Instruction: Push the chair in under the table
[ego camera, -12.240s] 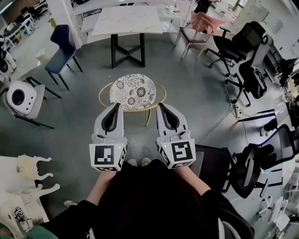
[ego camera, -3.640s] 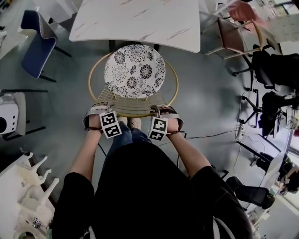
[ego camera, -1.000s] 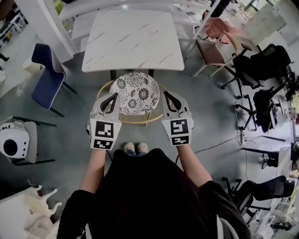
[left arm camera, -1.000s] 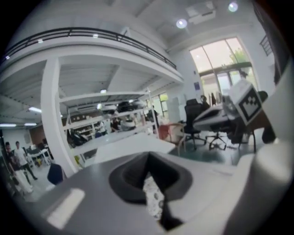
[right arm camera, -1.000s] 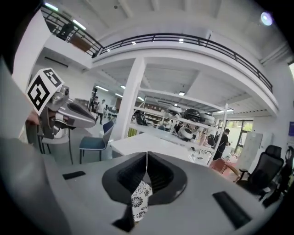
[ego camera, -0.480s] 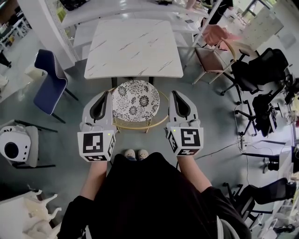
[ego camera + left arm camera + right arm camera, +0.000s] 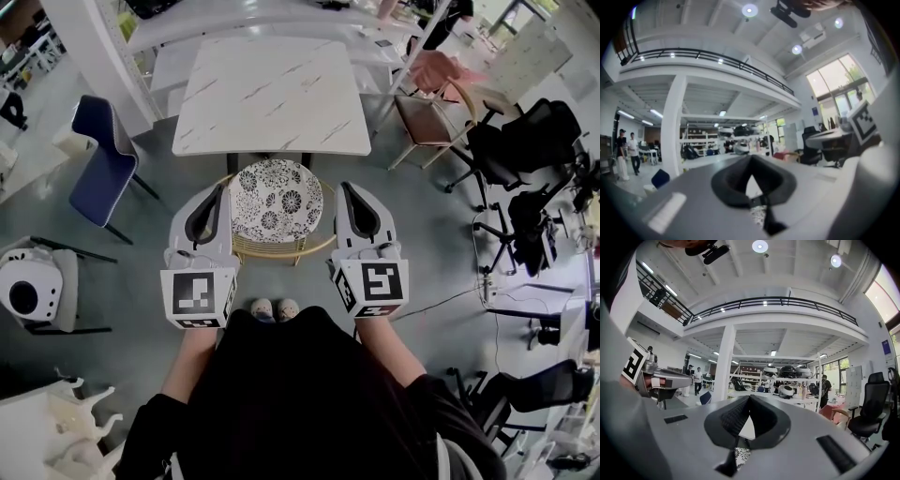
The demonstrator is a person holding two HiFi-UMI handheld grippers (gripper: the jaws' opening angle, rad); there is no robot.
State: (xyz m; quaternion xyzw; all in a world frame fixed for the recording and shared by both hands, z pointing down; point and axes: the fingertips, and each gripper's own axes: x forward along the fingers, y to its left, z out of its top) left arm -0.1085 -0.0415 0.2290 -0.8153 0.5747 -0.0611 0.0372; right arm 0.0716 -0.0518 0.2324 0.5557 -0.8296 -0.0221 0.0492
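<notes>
The chair has a round floral cushion and a gold hoop rim. It stands at the near edge of the white marble table, its far side at the tabletop's edge. My left gripper is held level above the chair's left side, shut and empty. My right gripper hangs above the chair's right side, also shut and empty. Neither touches the chair. In the left gripper view the left gripper shows closed pads, as does the right gripper in its own view, with a bit of cushion below.
A blue chair stands left of the table and a pink chair to its right. Black office chairs and a floor cable lie further right. A white machine sits at the left. The person's feet are behind the chair.
Both grippers have risen from beside the chair's rim and now sit higher and level. Earlier they pushed the chair from open floor up to the table; the chair now stays put.
</notes>
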